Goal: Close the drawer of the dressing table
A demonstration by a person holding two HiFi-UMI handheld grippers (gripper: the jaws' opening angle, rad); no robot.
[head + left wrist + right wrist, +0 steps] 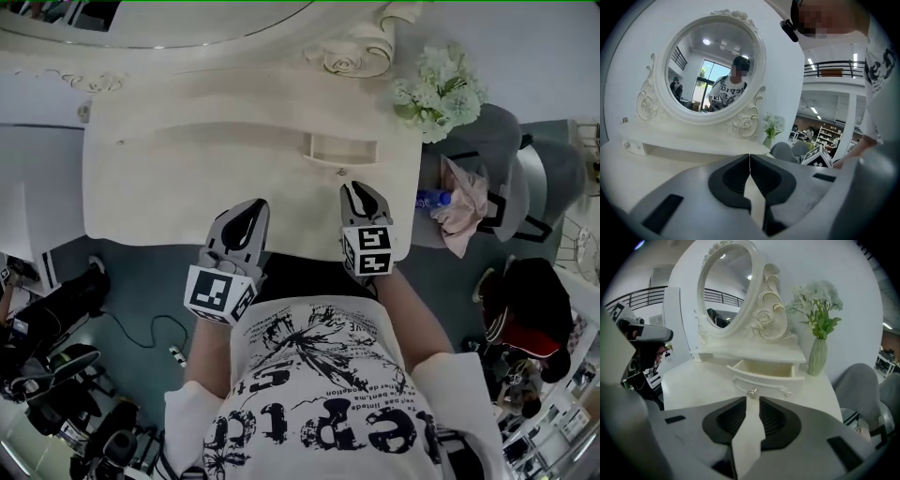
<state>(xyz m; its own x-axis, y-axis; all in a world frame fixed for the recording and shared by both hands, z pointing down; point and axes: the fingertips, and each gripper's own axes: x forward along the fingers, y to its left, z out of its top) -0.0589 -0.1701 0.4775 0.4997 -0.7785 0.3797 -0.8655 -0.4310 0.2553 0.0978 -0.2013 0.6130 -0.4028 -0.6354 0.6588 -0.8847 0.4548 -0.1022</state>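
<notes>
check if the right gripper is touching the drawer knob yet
Cannot tell. In the right gripper view the knob appears right at the tips of the right gripper, whose jaws stand slightly apart, but neither that view nor the head view shows contact or a gap plainly.

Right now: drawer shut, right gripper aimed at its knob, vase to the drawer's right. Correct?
Not quite. The drawer is pulled out, not shut; the right gripper view shows its open inside. The rest holds: the right gripper is aimed at the knob, and the vase stands to the drawer's right.
</notes>
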